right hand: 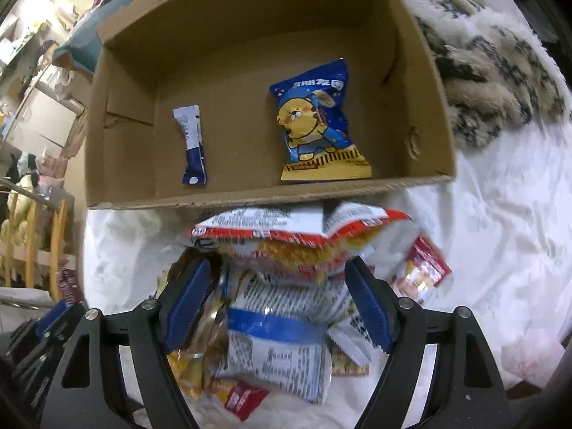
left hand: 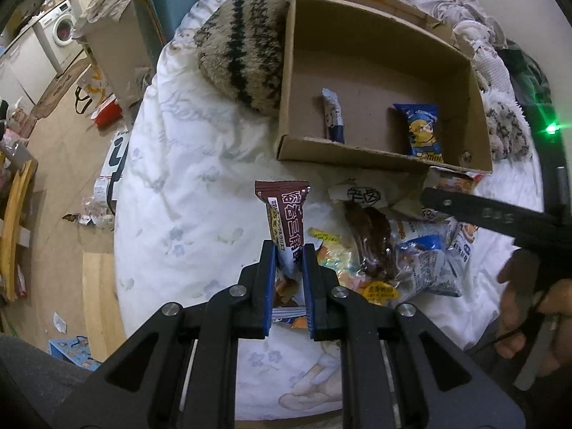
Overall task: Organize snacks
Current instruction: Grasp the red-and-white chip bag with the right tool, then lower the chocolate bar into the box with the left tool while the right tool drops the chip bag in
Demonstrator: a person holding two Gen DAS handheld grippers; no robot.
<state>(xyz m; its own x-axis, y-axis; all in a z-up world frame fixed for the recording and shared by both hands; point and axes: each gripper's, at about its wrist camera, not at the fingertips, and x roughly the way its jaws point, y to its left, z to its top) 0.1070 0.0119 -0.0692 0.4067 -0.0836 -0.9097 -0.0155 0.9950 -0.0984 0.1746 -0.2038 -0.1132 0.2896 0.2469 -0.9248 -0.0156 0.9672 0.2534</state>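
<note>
On the bed (left hand: 186, 164), under its white quilt, we have the cardboard box (right hand: 125, 82) as the biggest thing, with only two packets in it so far: a blue bear bag (right hand: 318, 125) to one side and a slim blue-and-white stick packet (right hand: 193, 146) well apart from it. Just in front of the box's near wall lies the snack pile (right hand: 286, 293), a loose heap of overlapping wrappers.

Our right gripper (right hand: 279, 304) hangs over that heap with its fingers wide, straddling a white packet with a blue band (right hand: 271, 329). We judge the risk here to be a messy grab: closing now could catch the brown wrapper beside the left pad too, or slide off the slick film.

Our left gripper (left hand: 289, 261) has its fingers nipped tight on the lower end of a brown chocolate bar packet (left hand: 286, 214), which stands up clear of the quilt. Held so low, it may swing or slip out, and it could snag the box's near wall. Our two grippers also sit near each other and might bump.
</note>
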